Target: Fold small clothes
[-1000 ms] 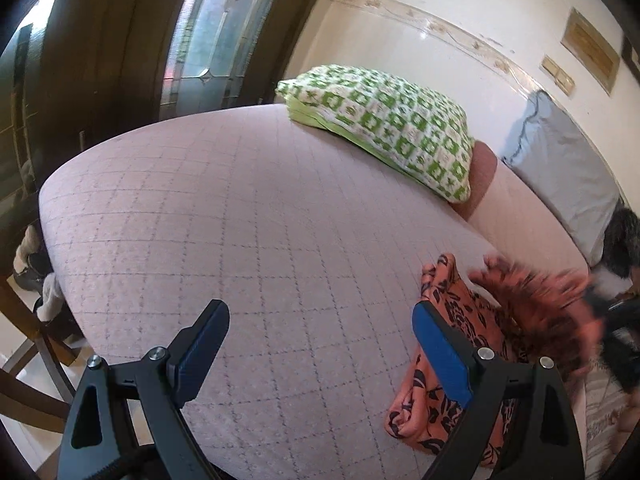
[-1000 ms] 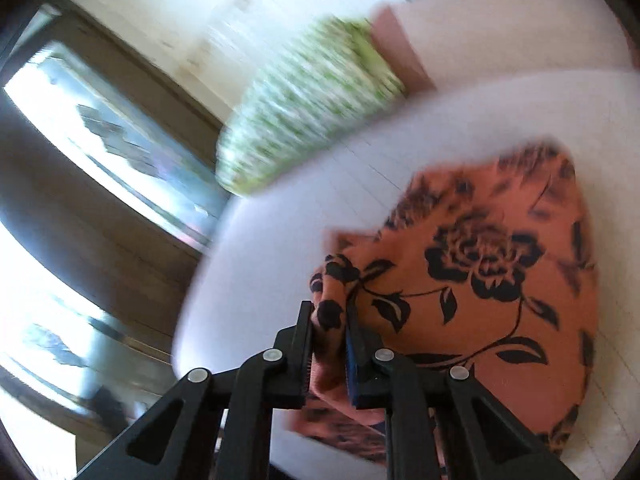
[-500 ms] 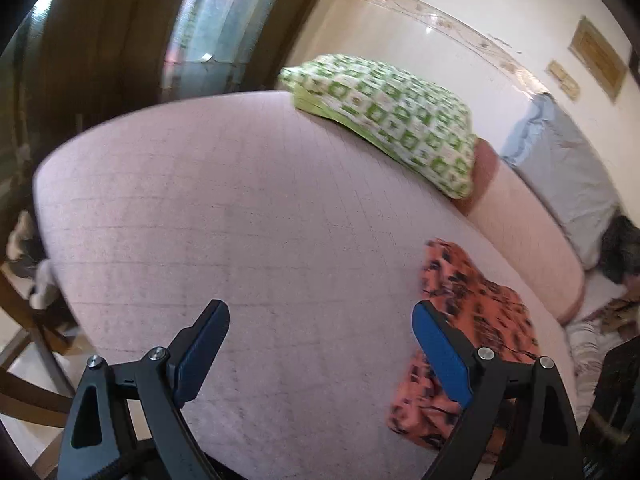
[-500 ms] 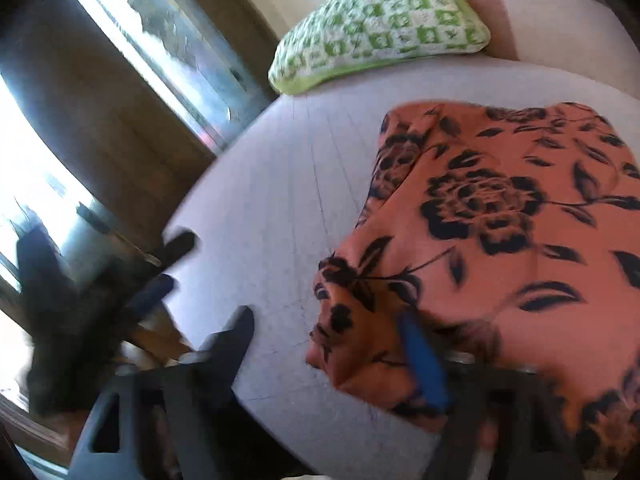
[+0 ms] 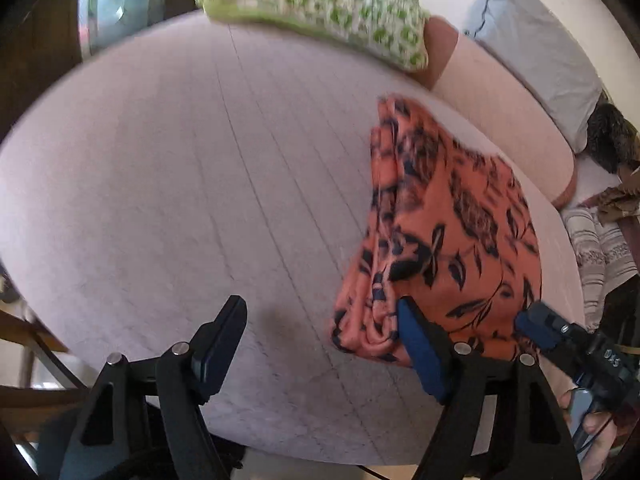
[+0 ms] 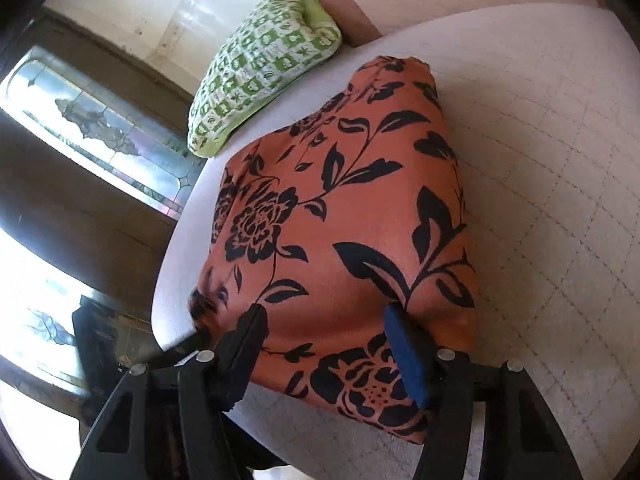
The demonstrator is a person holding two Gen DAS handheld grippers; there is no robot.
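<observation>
Your left gripper (image 5: 320,344) has its two fingers spread wide apart. Nothing is between them. It hangs over the near edge of the pale pink bed (image 5: 200,184). Its right finger (image 5: 418,350) sits right at the near left corner of the orange cloth (image 5: 448,240). You cannot tell if it touches the cloth there.

The orange cloth has black flowers and leaves on it. It lies folded in a thick, flat bundle on the right part of the bed, close to the near edge. Its left side shows bunched layers.

Your right gripper (image 6: 326,340) also has its fingers spread apart. It holds nothing. Both fingers sit over the near end of the orange cloth (image 6: 352,208), one on each side of the middle. Whether the tips press on the cloth is hard to tell. In the left view you can see the blue tip of your right gripper (image 5: 538,326) at the near right corner of the cloth.

A green and white pillow (image 5: 320,4) lies at the far end of the bed, well away from the cloth. A pale blue pillow (image 5: 536,40) leans at the far right. A long pink cushion (image 5: 500,120) lies just past the cloth.
</observation>
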